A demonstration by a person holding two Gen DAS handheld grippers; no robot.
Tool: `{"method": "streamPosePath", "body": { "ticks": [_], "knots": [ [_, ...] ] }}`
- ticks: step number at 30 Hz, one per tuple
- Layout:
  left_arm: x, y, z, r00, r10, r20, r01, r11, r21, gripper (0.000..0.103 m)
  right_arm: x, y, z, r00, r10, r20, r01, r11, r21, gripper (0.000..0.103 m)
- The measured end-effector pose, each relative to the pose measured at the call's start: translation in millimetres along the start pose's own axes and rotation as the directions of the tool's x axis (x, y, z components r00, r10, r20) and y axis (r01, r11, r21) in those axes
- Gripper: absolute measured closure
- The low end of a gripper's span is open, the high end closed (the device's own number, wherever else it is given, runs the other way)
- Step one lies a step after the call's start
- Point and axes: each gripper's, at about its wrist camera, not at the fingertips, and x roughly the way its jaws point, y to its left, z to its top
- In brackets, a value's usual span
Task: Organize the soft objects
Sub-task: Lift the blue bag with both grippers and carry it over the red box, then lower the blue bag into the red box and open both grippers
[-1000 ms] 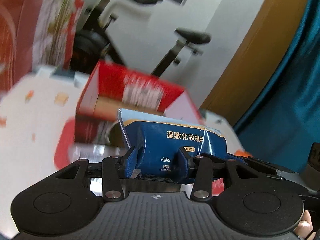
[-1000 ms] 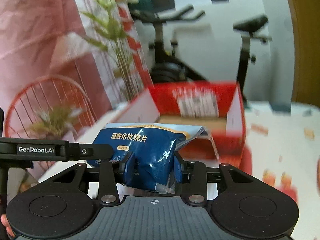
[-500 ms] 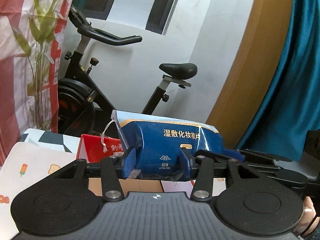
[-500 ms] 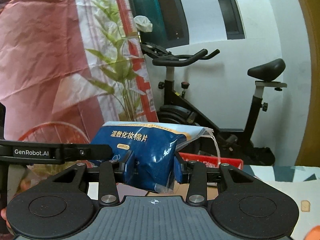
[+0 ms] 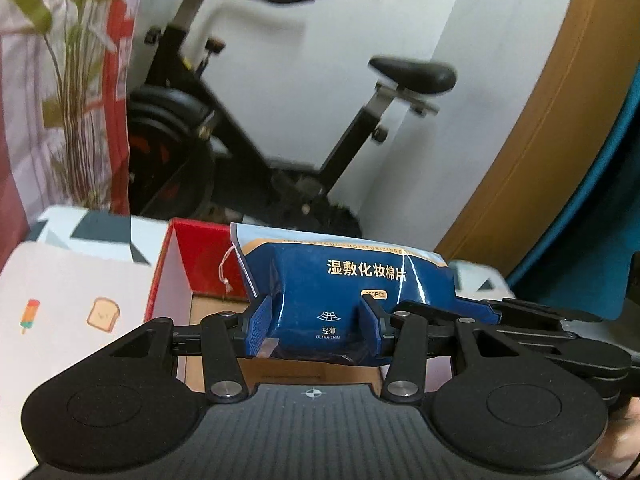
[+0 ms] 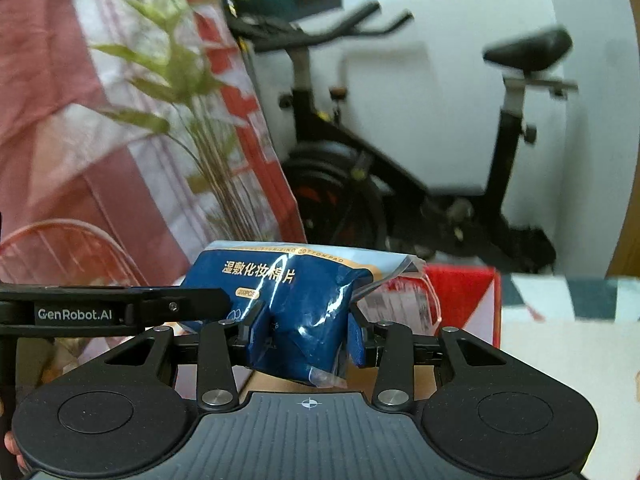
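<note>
A blue soft pack of cotton pads [image 5: 352,280] with gold Chinese lettering is held up between both grippers. My left gripper [image 5: 316,326] is shut on its left part; the right gripper's arm [image 5: 540,328] reaches in from the right. In the right wrist view my right gripper [image 6: 306,340] is shut on the pack's other end [image 6: 304,312], and the left gripper's arm [image 6: 112,312] comes in from the left. An open red cardboard box [image 5: 188,264] stands just behind and below the pack; it also shows in the right wrist view [image 6: 464,292].
A black exercise bike [image 5: 224,128] stands against the white wall behind the box. A potted plant [image 6: 192,120] and a red-and-white curtain [image 6: 60,80] are to the left. The table has a white cloth [image 5: 60,300] with small food prints. A teal curtain [image 5: 592,208] hangs at right.
Both grippers swung up with the pack so the box dropped low in view, then tipped back down a little; the box now shows again behind the pack. Both grips are unchanged.
</note>
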Motion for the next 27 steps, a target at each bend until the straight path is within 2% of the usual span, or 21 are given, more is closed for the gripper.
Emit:
{"method": "streamPosePath", "body": {
  "ticks": [10,17,20,27],
  "knots": [
    [56,21,-18,0.989,-0.004,-0.150,-0.001,0.999,-0.033,0.053,62,-36,-37,0.984,-0.031,-0.175,0.060,0.984,0.166,0.066],
    [71,29,-31,0.974,0.001,-0.225,-0.012,0.999,-0.047,0.053,81,-46,-52,0.963,-0.029,-0.267,0.088,0.974,0.210,0.066],
    [72,31,-36,0.973,0.015,-0.232,-0.023,0.999,-0.036,0.054,89,-47,-58,0.952,-0.020,-0.307,0.095,0.968,0.232,0.066],
    [78,36,-41,0.960,0.024,-0.280,-0.044,0.997,-0.066,0.054,103,-40,-61,0.921,-0.032,-0.389,0.124,0.969,0.216,0.066]
  ]
}}
